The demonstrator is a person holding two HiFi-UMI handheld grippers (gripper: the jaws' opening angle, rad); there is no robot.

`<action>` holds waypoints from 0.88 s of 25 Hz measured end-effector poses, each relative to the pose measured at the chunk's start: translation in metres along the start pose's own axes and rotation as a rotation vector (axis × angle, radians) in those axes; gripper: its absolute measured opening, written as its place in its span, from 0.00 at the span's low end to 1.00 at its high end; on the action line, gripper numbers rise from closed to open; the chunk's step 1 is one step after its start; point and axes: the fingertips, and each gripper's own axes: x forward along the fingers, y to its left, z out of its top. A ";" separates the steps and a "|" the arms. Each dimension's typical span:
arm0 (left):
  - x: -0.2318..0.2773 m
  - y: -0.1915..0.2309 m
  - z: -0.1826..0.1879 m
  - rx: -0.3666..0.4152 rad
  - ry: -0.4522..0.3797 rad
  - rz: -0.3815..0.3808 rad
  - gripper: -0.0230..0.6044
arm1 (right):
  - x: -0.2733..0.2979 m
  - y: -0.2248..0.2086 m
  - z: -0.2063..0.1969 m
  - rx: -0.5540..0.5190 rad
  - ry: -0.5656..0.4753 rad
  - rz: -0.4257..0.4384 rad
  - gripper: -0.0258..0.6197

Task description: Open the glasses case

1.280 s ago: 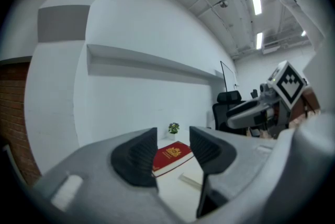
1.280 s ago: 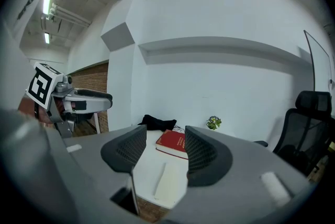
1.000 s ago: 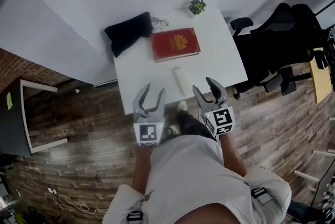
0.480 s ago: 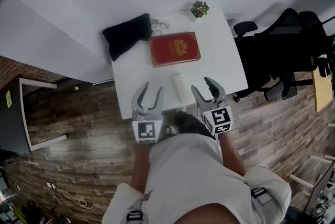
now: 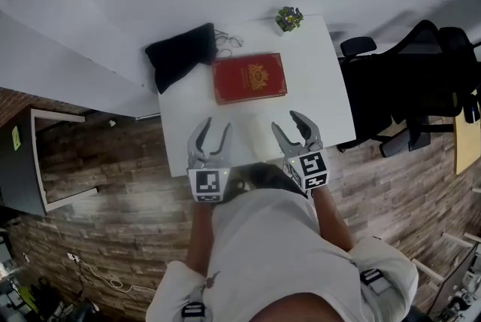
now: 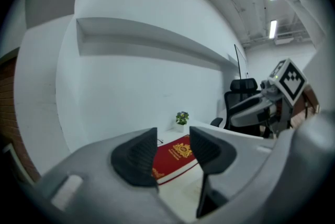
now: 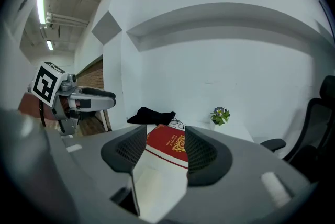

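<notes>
The glasses case [image 7: 157, 186] is a pale, whitish oblong lying on the white table [image 5: 323, 87] near its front edge. It shows low between the jaws in the right gripper view; in the head view I can hardly make it out against the tabletop. My left gripper [image 5: 214, 129] hangs over the table's front edge, open and empty. My right gripper [image 5: 289, 123] is level with it to the right, also open, with nothing touching its pads. The case lies between the two grippers, apart from both.
A red book [image 5: 249, 77] lies mid-table. Behind it are a black pouch [image 5: 180, 51], a pair of glasses [image 5: 229, 38] and a small potted plant [image 5: 288, 18]. Black office chairs [image 5: 398, 80] stand right of the table. A white wall runs behind it.
Both grippers have moved forward from the floor side onto the table's front edge and sunk a little. Their jaws have not changed.
</notes>
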 end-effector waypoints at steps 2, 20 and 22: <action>0.009 -0.001 -0.005 0.001 0.019 -0.001 0.34 | 0.006 -0.006 -0.005 0.002 0.018 0.013 0.40; 0.059 -0.012 -0.073 0.056 0.207 -0.154 0.34 | 0.041 -0.014 -0.064 0.054 0.155 0.030 0.40; 0.061 -0.014 -0.082 0.059 0.221 -0.189 0.34 | 0.042 -0.012 -0.068 0.062 0.169 0.003 0.40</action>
